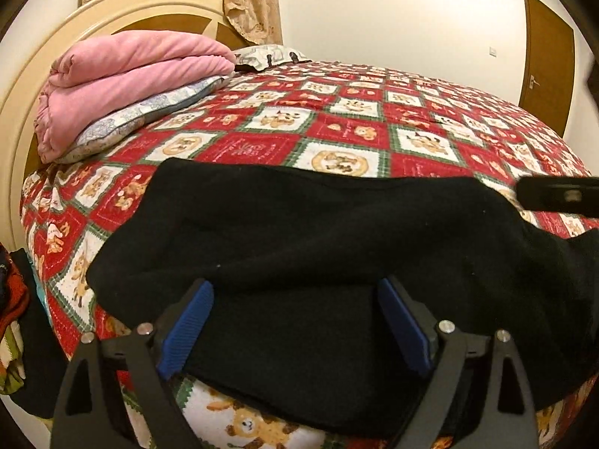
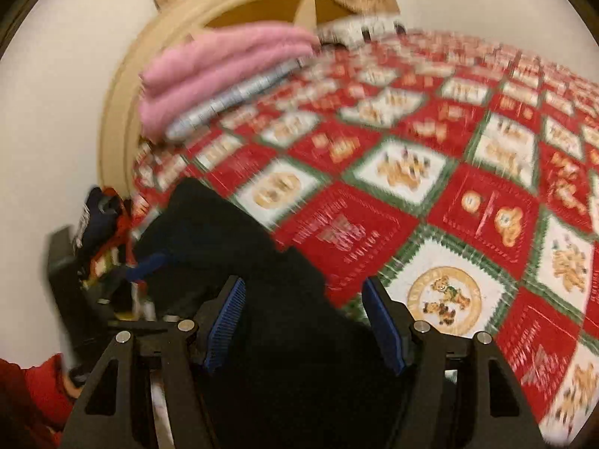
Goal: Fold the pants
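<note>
Left gripper (image 1: 295, 299): jaws spread wide, blue pads (image 1: 189, 327) standing clear on either side of a fold of the black pants (image 1: 299, 232), pressing on nothing. Right gripper (image 2: 305, 312): jaws parted too, blue pad (image 2: 224, 331) at the 9 o'clock side over black cloth, the other pad at the 3 o'clock side over the bedspread, no visible clamp (view blurred, so contact with the cloth hard to judge).

Outward from the left gripper: pants lying in a broad dark heap across the near edge of the bed, spreading from 6 o'clock up toward the centre and trailing off at 3 o'clock. Beneath them, a red, white and green patchwork bedspread (image 1: 374, 119) with bear prints. At 10 o'clock, a folded pink blanket (image 1: 131, 78) stacked on a pale patterned pillow (image 1: 149, 116), against a cream headboard (image 1: 37, 86). At 12 o'clock, a beige curtain (image 1: 254, 3). At 2 o'clock, a brown door (image 1: 546, 60) in a white wall. At 8 o'clock, beside the bed, a jumble of coloured clothes (image 1: 15, 299).
</note>
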The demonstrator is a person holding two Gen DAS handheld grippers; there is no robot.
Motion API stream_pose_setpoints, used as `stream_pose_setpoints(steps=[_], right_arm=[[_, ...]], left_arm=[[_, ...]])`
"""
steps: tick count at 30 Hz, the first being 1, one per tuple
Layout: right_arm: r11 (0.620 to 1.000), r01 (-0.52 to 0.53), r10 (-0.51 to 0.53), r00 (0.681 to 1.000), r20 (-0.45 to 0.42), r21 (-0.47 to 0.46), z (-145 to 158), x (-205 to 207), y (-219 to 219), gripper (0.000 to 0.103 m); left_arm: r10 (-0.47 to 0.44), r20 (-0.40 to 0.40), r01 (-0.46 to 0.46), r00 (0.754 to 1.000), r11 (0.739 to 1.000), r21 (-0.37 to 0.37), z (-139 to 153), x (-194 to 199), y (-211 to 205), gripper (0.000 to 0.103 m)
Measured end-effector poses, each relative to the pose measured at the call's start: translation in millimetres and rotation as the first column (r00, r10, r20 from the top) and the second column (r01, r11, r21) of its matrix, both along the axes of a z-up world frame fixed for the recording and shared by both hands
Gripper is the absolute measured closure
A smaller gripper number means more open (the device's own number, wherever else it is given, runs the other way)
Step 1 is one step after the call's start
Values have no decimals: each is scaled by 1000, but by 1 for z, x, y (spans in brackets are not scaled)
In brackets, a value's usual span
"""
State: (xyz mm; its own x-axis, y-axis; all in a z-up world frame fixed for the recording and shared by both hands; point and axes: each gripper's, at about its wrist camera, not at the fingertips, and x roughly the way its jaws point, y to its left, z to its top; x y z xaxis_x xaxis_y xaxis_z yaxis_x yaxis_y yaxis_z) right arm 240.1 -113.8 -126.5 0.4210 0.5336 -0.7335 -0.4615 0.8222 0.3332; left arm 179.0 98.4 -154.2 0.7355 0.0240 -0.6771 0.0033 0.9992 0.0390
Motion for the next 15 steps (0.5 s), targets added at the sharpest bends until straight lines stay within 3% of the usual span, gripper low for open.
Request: stream_pose_setpoints(steps=[2, 6, 9, 13, 15], right_arm=[[1000, -14, 16, 997, -75, 25, -14, 8, -1, 37], [991, -27, 38, 996, -81, 128, -3, -10, -9, 37], [992, -69, 78, 994, -78, 106, 2, -26, -2, 37], [982, -138, 157, 976, -149, 129, -8, -35, 14, 35], [983, -154, 167, 977, -133, 105, -8, -38, 20, 34]], left_arm=[[-4, 1, 4, 1000, 1000, -1, 0, 0, 0, 10], [-10, 6, 10, 1000, 1000, -8, -1, -2, 2, 10], [-5, 4, 5, 1000, 1000, -7, 0, -1, 1, 9], [-5, 3, 5, 1000, 1000, -9, 0, 0, 1, 9], [-4, 1, 4, 1000, 1000, -9, 0, 0, 0, 10]])
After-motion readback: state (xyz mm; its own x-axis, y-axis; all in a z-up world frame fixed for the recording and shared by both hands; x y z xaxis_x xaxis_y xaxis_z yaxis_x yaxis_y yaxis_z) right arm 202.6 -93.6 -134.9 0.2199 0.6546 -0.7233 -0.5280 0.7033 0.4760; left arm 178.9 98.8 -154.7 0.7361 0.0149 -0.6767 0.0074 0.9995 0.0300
